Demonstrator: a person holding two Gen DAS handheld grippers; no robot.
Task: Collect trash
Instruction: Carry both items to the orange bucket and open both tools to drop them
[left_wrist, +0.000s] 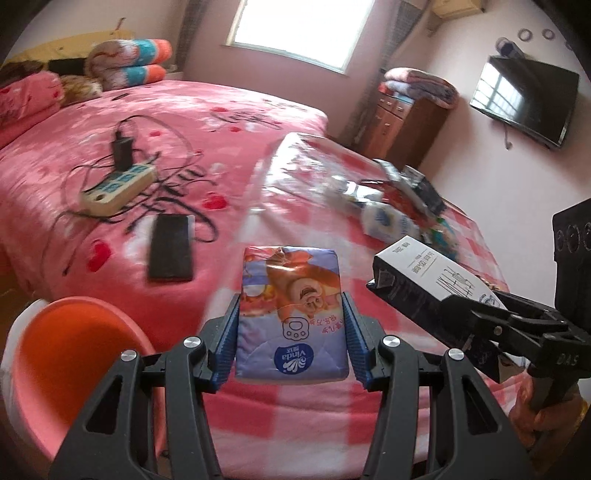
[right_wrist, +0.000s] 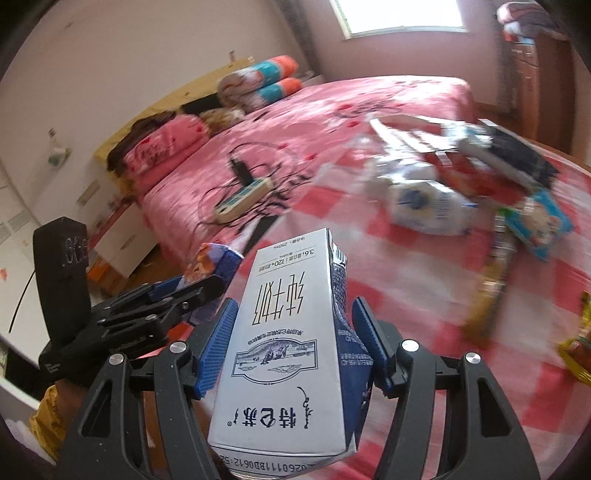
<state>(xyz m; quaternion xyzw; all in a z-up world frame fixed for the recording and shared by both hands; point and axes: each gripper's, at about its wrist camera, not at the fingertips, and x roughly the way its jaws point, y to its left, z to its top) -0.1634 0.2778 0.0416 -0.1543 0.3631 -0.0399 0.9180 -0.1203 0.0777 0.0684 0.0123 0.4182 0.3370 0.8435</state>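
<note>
Both hands loaded. Left tongs (left_wrist: 291, 332) grasp a Vinda tissue pack (left_wrist: 291, 314), blue pads pressed on both its sides. Right tongs (right_wrist: 293, 343) are clamped on a white milk carton (right_wrist: 284, 350), held up off the checked tabletop (left_wrist: 295, 417). Both items are lifted clear — two pieces of trash picked, neither dropped anywhere yet.

An orange bin (left_wrist: 66, 369) sits low at the left tongs' side, just beside the tabletop edge; judged the likely drop point, and its mouth looks unobstructed.

Still on the tabletop, further out: a heap of litter (right_wrist: 461, 177) — a white-and-blue soft pack, red and dark cartons, a blue snack wrapper, a yellowish strip; details are blurred. Yellow wrappers (right_wrist: 580, 347) lie at the right edge. So the task is early to mid, most pieces remaining.

Beyond, the pink bed (left_wrist: 155, 110) carries a phone (left_wrist: 171, 247), a power strip (left_wrist: 118, 188) with charger and cables — not trash, leave alone. The two tongs run close together; risk of knocking each other near the bin.
</note>
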